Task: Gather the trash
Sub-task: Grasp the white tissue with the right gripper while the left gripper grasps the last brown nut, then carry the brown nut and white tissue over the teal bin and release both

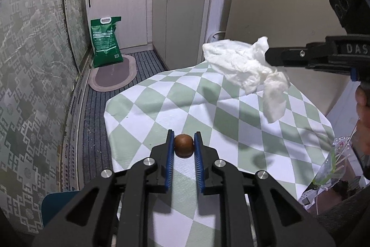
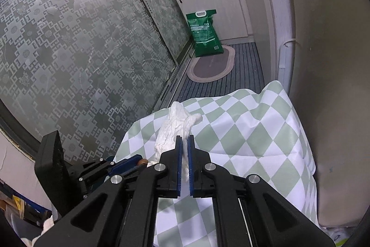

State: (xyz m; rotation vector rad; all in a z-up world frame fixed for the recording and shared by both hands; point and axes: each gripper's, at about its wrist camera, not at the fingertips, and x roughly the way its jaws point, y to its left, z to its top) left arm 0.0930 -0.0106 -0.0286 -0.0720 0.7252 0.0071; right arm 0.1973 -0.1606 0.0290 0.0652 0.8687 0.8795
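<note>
A small brown round nut (image 1: 183, 145) sits between the blue pads of my left gripper (image 1: 184, 138), which is shut on it just above the green-and-white checked tablecloth (image 1: 208, 108). My right gripper (image 2: 184, 140) is shut on a crumpled white tissue (image 2: 175, 129), held up off the cloth. In the left wrist view the tissue (image 1: 242, 64) hangs from the right gripper (image 1: 268, 54) at the upper right. The right wrist view shows the left gripper (image 2: 138, 163) low at the left with the nut (image 2: 144, 162) in its tip.
A clear plastic bag (image 1: 328, 168) with skewers hangs off the table's right edge, near a person's hand (image 1: 363, 108). On the striped floor stand a green sack (image 1: 105, 43) and an oval mat (image 1: 113, 75). Patterned glass doors (image 2: 81, 50) line the left, cabinets (image 1: 182, 15) and a fridge (image 1: 277, 4) the right.
</note>
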